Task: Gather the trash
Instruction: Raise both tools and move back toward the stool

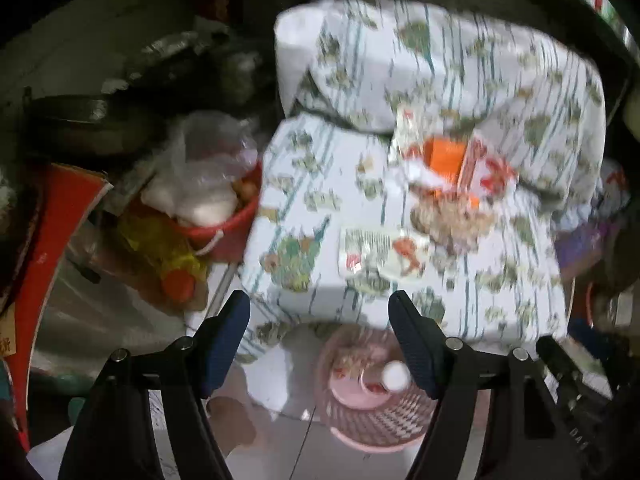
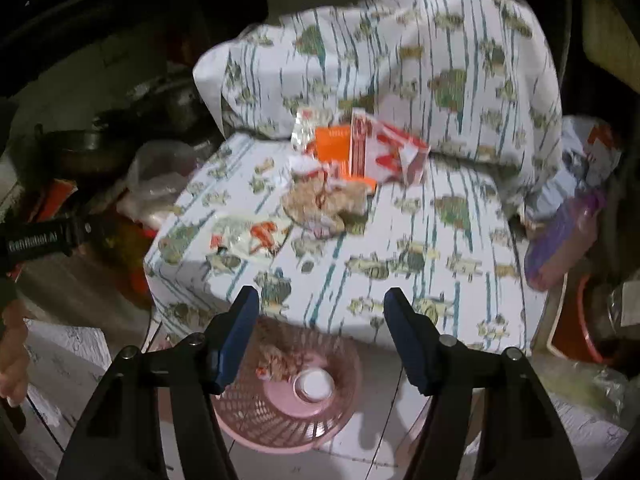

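So, quick rundown:
left gripper (image 1: 320, 320): tilted down over the table edge, jaws apart, nothing between them
right gripper (image 2: 318, 316): same downward tilt, jaws apart and empty
basket (image 2: 256, 420): pink, on the floor right below both grippers, scraps and a white cap (image 2: 316, 384) already inside
trash (image 2: 328, 200): crumpled brown wrapper mid-table, clear wrapper (image 2: 248, 240) near the left edge, orange box (image 2: 334, 146) and red-white box (image 2: 384, 152) further back
table (image 2: 400, 280): patterned cloth
clutter: red bucket (image 1: 224, 232) left of the table, purple container (image 2: 560, 240) right
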The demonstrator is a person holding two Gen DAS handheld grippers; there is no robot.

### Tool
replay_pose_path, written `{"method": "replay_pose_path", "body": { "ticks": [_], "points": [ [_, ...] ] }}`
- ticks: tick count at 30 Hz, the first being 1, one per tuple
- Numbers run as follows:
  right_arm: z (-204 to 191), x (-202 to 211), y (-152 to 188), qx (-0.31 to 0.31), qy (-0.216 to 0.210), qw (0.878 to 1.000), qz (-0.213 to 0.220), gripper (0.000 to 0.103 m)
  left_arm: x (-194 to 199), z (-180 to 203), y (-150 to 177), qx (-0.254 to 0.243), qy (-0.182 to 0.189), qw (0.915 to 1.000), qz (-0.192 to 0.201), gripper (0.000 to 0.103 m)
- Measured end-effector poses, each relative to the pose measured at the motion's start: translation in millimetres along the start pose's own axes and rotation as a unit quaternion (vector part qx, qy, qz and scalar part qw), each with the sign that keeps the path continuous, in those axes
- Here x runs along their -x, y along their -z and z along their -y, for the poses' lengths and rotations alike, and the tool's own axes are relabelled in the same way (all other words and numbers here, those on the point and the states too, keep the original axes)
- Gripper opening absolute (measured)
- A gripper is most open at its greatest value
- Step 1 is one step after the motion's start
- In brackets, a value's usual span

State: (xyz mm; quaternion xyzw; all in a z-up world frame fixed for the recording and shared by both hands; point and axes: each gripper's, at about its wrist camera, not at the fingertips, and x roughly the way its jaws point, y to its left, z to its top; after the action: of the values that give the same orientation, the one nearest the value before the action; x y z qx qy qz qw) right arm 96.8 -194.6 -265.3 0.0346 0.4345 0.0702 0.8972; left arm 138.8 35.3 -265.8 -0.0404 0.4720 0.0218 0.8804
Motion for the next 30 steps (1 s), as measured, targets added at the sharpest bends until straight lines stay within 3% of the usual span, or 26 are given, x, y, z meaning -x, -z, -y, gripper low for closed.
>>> {"method": "replay_pose_path", "body": {
  "ticks": [8,15,18,23,27,30],
  "points": [
    [3.8,15.5,-5.1,-0.020,-0.027,0.999,0.021,0.065,43.1,-10.8,-10.5,0.000,-0.054,0.9930,0.105,0.083],
    [7.8,23.3,-14.3,-0.024,-0.005,0.999,0.043,0.071,73.8,-12.2,-11.1,0.005,-0.046,0.9844,0.170,0.086],
    [6.2,26.5,-16.5,-0.022,-0.003,0.998,0.051,0.074,81.1,-16.6,-12.6,0.022,-0.050,0.9818,0.182,0.093],
    [0.0,28.9,-17.7,-0.009,0.003,0.998,0.059,0.076,78.6,-23.3,-17.3,0.035,-0.078,0.9791,0.184,0.094],
    [-4.0,30.9,-19.4,-0.002,0.007,0.998,0.063,0.078,88.2,-14.7,-13.8,0.003,-0.112,0.9723,0.205,0.095],
    [-4.1,33.1,-23.8,-0.006,0.005,0.998,0.067,0.079,99.3,-8.6,-10.0,-0.010,-0.120,0.9650,0.233,0.103]
  ]
}}
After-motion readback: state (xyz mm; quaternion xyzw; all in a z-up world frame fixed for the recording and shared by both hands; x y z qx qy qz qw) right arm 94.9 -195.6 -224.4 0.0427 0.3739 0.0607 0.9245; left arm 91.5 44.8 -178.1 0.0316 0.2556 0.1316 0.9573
